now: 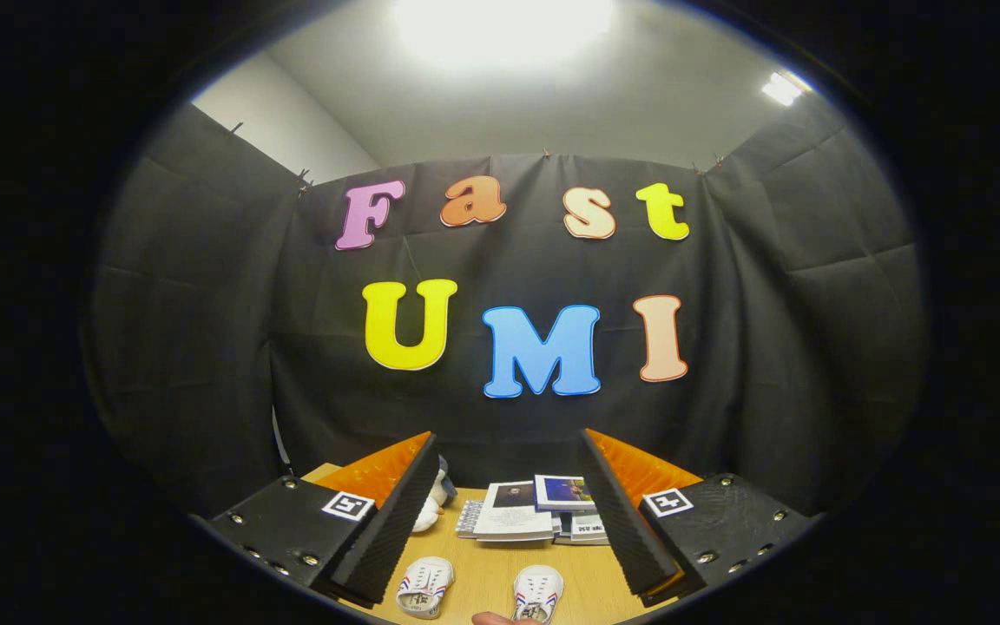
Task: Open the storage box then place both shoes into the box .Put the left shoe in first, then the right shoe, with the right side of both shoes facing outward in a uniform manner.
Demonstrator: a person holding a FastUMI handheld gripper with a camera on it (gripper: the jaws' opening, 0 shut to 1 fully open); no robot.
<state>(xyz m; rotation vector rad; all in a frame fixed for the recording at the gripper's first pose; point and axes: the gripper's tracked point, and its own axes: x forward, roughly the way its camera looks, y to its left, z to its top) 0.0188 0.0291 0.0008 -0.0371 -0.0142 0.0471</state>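
Two small white shoes with red and blue stripes lie on the wooden table between my fingers: one shoe [424,587] nearer the left finger, the other shoe [539,593] nearer the right finger. My gripper [509,503] hangs above the table, open, with nothing between its fingers. A fingertip of a person's hand [493,619] touches the table just by the right-hand shoe.
A stack of books and booklets [530,510] lies beyond the shoes at the back of the table [483,564]. A white soft toy [432,508] sits behind the left finger. Black cloth walls close the booth behind and on both sides.
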